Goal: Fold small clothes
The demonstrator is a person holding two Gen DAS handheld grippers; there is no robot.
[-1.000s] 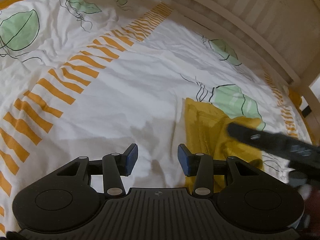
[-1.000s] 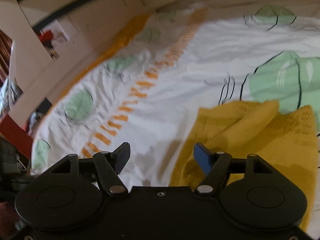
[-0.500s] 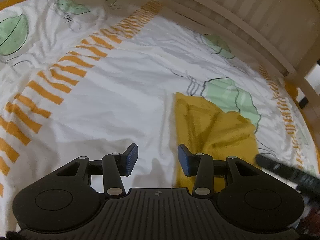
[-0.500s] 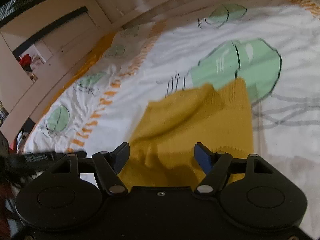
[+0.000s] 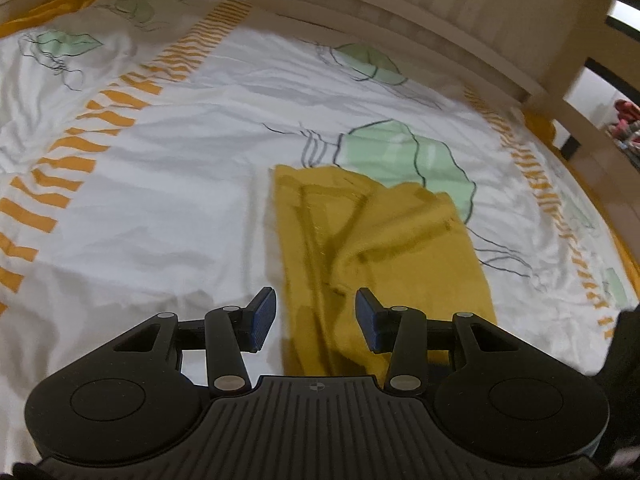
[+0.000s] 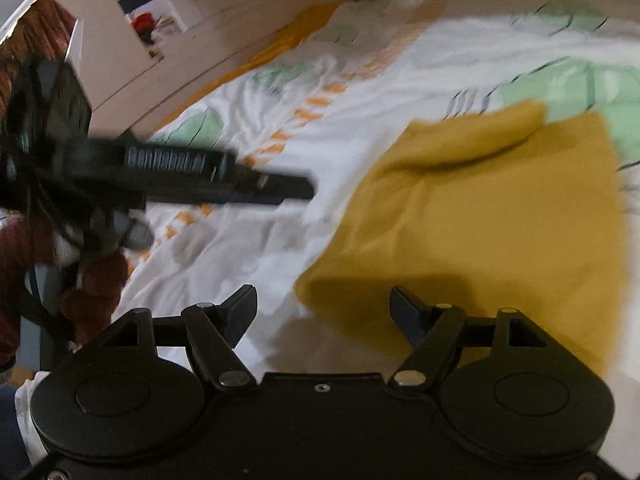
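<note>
1. left gripper (image 5: 316, 318): jaws part open, blue pads facing each other, nothing pinched; they hang over the near left edge of the yellow garment (image 5: 380, 240), not touching it as far as the view shows.
2. right gripper (image 6: 324, 314): jaws spread wider, empty, hovering above the garment's near corner and the white bedcover (image 6: 240, 248).
3. the garment lies rumpled and partly folded on the bed, its far end overlapping a green leaf print (image 5: 404, 160).
4. writing? no brand or label can be read; a small round mark on the left gripper's ribbed body is too small to make out.
5. against a second ago: the garment now sits between the left pads where it lay off to the right, and the right gripper's arm no longer crosses that view, showing only as a dark shape at the right edge. the right jaws are a touch wider.
6. only the right wrist view shows the left gripper side-on, blurred, with a dark red sleeve (image 6: 24, 248) behind it; only the left view shows the wooden bed rail (image 5: 400, 12) and orange striped band (image 5: 92, 128).
</note>
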